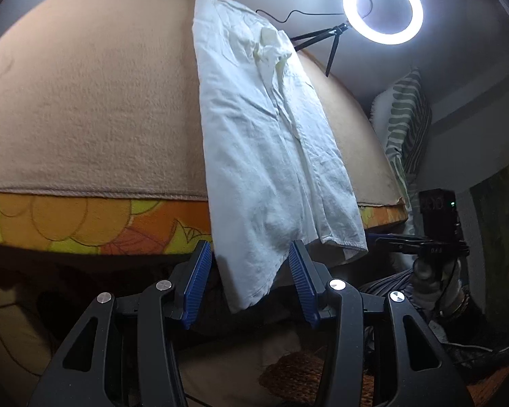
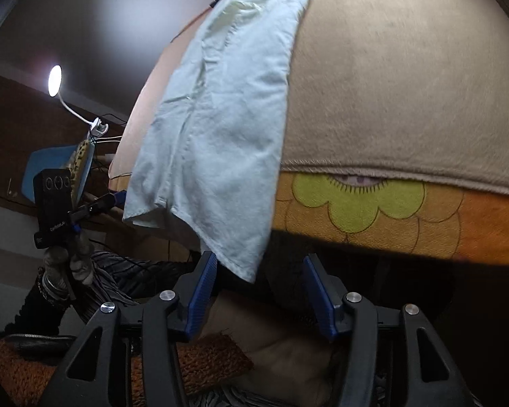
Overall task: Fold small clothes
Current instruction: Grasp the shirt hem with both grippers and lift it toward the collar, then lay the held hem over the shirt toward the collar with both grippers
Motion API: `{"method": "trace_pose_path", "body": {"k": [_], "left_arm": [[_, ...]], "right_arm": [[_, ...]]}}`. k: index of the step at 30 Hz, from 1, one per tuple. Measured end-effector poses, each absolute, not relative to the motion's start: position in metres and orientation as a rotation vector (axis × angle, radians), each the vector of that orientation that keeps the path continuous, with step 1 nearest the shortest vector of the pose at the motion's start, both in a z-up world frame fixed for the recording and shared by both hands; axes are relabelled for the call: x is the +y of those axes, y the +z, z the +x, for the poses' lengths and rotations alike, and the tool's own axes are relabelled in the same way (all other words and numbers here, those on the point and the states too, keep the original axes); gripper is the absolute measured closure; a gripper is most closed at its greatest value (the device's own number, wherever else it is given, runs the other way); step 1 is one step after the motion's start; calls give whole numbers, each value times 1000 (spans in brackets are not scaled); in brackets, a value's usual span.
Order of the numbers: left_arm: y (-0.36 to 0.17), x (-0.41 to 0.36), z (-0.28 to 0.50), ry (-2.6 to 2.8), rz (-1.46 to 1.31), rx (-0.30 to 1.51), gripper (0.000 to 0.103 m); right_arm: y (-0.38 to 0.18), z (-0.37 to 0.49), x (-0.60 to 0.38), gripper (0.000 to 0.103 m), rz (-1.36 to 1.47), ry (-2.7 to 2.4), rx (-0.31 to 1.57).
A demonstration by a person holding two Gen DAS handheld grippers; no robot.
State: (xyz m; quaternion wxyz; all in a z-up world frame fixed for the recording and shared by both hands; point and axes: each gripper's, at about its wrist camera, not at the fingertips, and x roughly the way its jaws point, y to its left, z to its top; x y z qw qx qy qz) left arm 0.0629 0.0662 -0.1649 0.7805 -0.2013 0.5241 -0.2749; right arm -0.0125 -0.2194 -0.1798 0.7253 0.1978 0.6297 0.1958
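Hovering w/ both claws wide open & empty, you've got the white garment [image 1: 268, 142] running lengthwise away over the bed [image 1: 85, 101] edge, its hem between left claw [image 1: 247, 278] fingers, right claw [image 2: 259, 288] just beside.

White garment [image 1: 268, 142] draped over beige blanket [image 1: 95, 108], left hand-held gripper [image 1: 251, 281] spread wide below

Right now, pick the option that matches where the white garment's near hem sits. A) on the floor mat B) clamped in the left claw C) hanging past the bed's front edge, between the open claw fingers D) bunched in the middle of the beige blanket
C: the white garment drapes over the beige blanket, its hem hanging off the edge before the open left claw, ungripped.
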Motion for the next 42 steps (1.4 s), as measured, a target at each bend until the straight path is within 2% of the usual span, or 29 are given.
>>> {"method": "trace_pose_path", "body": {"k": [6, 12, 19, 26, 27, 29, 30, 32, 34, 37, 42], "left_arm": [[-170, 51, 65, -617, -391, 1170, 57], [-174, 59, 65, -632, -480, 1193, 57], [-175, 67, 56, -592, -415, 1225, 57], [-193, 66, 65, -630, -534, 1283, 56], [-195, 65, 64, -636, -544, 1294, 58], [-198, 66, 63, -655, -575, 1309, 59], [-198, 66, 64, -659, -589, 1309, 68], [-197, 68, 64, -666, -611, 1300, 82], [-193, 72, 63, -690, -645, 1282, 90], [-182, 72, 61, -722, -650, 1244, 93], [-161, 71, 63, -772, -719, 1170, 94]], "right_arm": [[-197, -3, -216, 50, 524, 495, 1426], [-213, 8, -200, 55, 518, 570, 1482], [-211, 10, -193, 56, 491, 577, 1471], [-217, 15, -189, 56, 510, 593, 1484], [-219, 15, -188, 57, 512, 600, 1487], [-222, 15, -185, 66, 529, 627, 1495], [-223, 14, -187, 68, 536, 633, 1493], [-223, 13, -186, 83, 558, 654, 1480], [-219, 13, -186, 91, 588, 678, 1457], [-207, 12, -185, 96, 600, 705, 1402], [-188, 11, -196, 98, 725, 732, 1282]]}}
